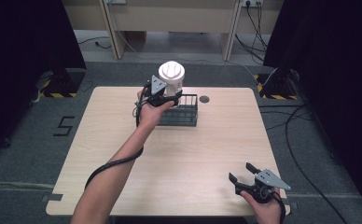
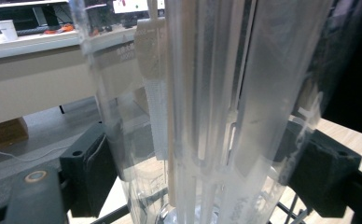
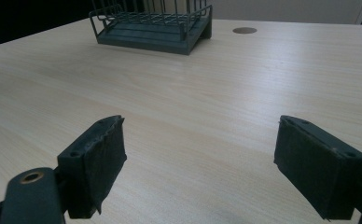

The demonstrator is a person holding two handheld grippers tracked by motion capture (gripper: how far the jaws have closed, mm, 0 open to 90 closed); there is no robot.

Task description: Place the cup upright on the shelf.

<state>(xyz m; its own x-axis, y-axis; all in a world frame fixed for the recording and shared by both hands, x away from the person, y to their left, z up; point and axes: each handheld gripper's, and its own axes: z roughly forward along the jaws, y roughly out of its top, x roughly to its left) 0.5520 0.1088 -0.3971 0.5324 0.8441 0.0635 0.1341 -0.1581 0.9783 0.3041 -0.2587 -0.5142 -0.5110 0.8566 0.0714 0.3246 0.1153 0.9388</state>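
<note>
Clear plastic container (image 1: pixel 171 79), with its white lid showing round at the upper middle of the high view, is being held upright just over the left end of the dark wire basket (image 1: pixel 184 112), which is sitting on the far-centre part of the wooden table (image 1: pixel 123 140); that placement suggests the container is being either lowered into the basket or lifted out of it, and I cannot tell which. The left gripper (image 1: pixel 163 99) is gripping it low on its side, probably so the lid stays clear and the body hangs straight over the basket. At the lower right of the same view the right gripper (image 1: pixel 242 177) is resting near the table's near edge, well apart from the basket, seemingly parked out of the way. In the left gripper view the container (image 2: pixel 216 107) is running from top to bottom through the middle of the frame, ribbed and translucent, and the two black pads (image 2: pixel 90 172) are pressing against its walls at lower left and lower right, so this claw is clamped on it. In the right gripper view the right gripper (image 3: pixel 200 168) is standing with its jaws wide apart, holding nothing and touching nothing between them but bare tabletop (image 3: pixel 193 107), while the basket (image 3: pixel 156 28) is sitting at the upper left.
</note>
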